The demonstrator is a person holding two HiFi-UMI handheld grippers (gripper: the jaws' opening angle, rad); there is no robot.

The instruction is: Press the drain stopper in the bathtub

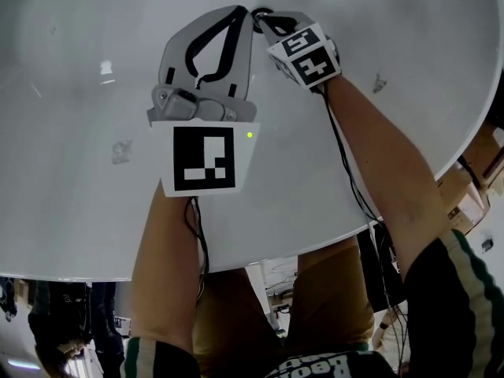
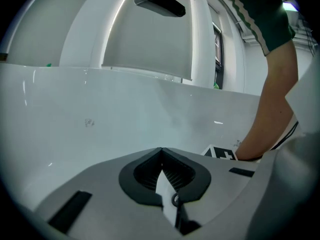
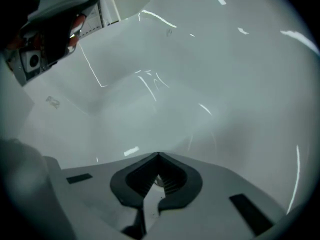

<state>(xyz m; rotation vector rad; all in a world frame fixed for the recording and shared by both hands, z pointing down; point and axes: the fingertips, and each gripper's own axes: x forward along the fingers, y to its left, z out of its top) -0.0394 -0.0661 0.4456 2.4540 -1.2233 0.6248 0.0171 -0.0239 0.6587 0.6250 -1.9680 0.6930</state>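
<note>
I am looking down into a white bathtub (image 1: 79, 93). Both grippers point at the same spot on its floor, at the top middle of the head view. My left gripper (image 1: 246, 10) is shut and empty, with its tips meeting (image 2: 161, 150) over bare white tub wall (image 2: 100, 119). My right gripper (image 1: 261, 14), the one with the marker cube (image 1: 307, 53), is also shut (image 3: 159, 155) and angled down against the tub floor (image 3: 175, 84). A small grey round bit (image 3: 158, 181) shows behind its closed tips; I cannot tell whether it is the drain stopper. In the head view the gripper tips hide the stopper.
The tub's near rim (image 1: 236, 266) curves across the bottom of the head view, with the person's legs below it. Black cables (image 1: 346, 172) run along the right forearm (image 2: 270, 114). The left gripper's body (image 3: 45, 34) shows at the upper left of the right gripper view.
</note>
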